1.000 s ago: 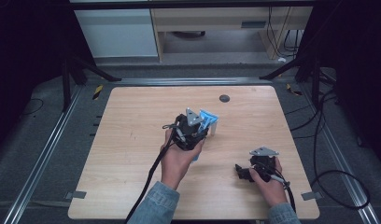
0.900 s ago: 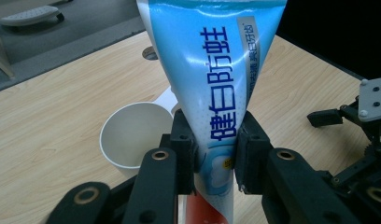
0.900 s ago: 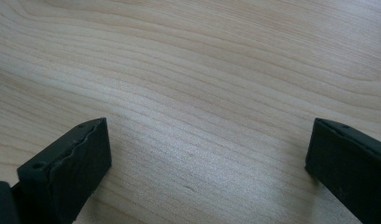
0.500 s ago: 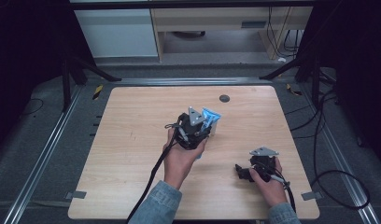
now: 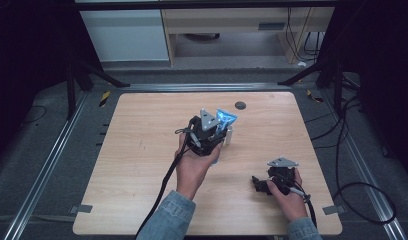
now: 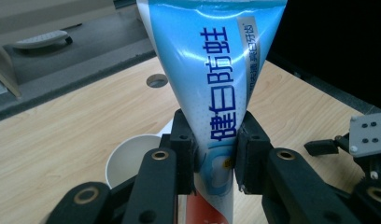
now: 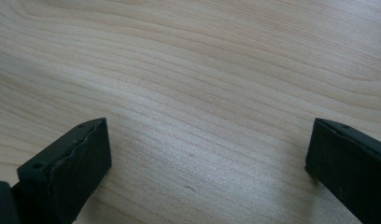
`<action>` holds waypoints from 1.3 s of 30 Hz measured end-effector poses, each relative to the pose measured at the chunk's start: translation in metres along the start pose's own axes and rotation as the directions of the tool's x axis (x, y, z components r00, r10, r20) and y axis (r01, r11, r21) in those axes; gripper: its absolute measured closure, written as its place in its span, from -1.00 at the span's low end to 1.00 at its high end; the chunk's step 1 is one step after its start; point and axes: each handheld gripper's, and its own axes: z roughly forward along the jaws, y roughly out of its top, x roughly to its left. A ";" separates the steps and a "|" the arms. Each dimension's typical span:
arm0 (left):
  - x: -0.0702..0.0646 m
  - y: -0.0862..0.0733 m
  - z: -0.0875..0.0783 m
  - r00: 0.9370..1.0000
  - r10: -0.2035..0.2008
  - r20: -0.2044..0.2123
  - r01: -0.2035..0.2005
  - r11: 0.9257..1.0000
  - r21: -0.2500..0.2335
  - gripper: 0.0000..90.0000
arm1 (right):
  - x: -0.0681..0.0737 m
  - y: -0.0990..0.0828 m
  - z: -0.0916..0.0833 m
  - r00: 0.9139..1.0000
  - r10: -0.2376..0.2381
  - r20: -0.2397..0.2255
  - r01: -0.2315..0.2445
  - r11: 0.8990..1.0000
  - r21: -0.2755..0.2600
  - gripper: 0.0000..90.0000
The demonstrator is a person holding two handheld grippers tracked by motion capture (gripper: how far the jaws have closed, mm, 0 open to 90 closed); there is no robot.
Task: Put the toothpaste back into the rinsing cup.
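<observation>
One wooden counter (image 5: 142, 165) carries the work, with a single round dark hole (image 5: 240, 105) near its far edge. Two grippers are on it, one in each hand.

The left gripper (image 6: 214, 154) stands near the middle of the counter, and its jaws are clamped on the lower part of one blue toothpaste tube (image 6: 212, 60), which rises upright from between the pads with its flat crimped end at the top. In the high view the tube (image 5: 225, 119) shows just beyond the left hand (image 5: 194, 167). One white paper cup (image 6: 132, 156) stands on the counter just beside and below the jaws, its open mouth upward; in the high view a pale bit of it (image 5: 229, 136) peeks out beside the gripper.

The right gripper (image 7: 207, 158) rests low over the counter near the front right corner, its jaws wide apart with bare wood between them.

Compared with a second ago, the left gripper and tube have shifted slightly toward the far side and the right, while the grip on the tube is unchanged. The right hand (image 5: 287, 195) has stayed where it was.

Around the counter lie a dark floor, metal rails (image 5: 47, 165) at both sides, black cables (image 5: 352, 165) on the right, and pale cabinets (image 5: 127, 35) behind. The left hand and gripper hide most of the cup from above.
</observation>
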 end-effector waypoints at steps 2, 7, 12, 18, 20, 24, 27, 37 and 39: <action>0.002 0.003 0.000 1.000 0.000 -0.002 0.000 1.000 -0.004 0.60 | 0.000 0.000 0.000 1.000 0.000 0.000 0.000 1.000 0.000 -0.99; 0.007 0.007 -0.002 1.000 0.012 -0.009 -0.012 1.000 -0.017 0.60 | 0.000 0.000 0.000 1.000 0.000 0.000 0.000 1.000 0.000 -0.99; 0.013 0.014 -0.007 1.000 0.001 -0.012 -0.002 0.999 -0.038 0.60 | 0.000 0.000 0.000 1.000 -0.002 0.001 0.002 1.000 0.000 -0.99; 0.016 0.020 -0.007 1.000 0.013 -0.016 -0.014 0.999 -0.048 0.60 | 0.000 0.000 0.000 1.000 0.000 0.000 0.000 1.000 0.000 -0.99; 0.016 0.021 -0.006 1.000 0.012 -0.018 -0.012 0.999 -0.051 0.60 | 0.000 0.000 0.000 1.000 -0.002 0.001 0.002 1.000 0.000 -0.99; 0.019 0.024 -0.005 1.000 0.012 -0.018 -0.013 0.998 -0.060 0.60 | 0.000 0.000 0.000 1.000 -0.002 0.001 0.002 1.000 0.000 -0.99; 0.020 0.025 -0.004 1.000 0.012 -0.020 -0.013 0.998 -0.064 0.60 | 0.000 0.000 0.000 1.000 -0.003 0.002 0.003 1.000 -0.001 -0.99; 0.022 0.030 -0.002 0.999 0.011 -0.031 -0.014 0.997 -0.081 0.60 | 0.000 0.000 0.000 1.000 -0.002 0.001 0.002 1.000 0.000 -0.99; 0.021 0.031 -0.001 0.999 0.010 -0.033 -0.013 0.996 -0.086 0.60 | 0.000 0.000 0.000 1.000 0.000 0.001 0.000 1.000 0.000 -0.99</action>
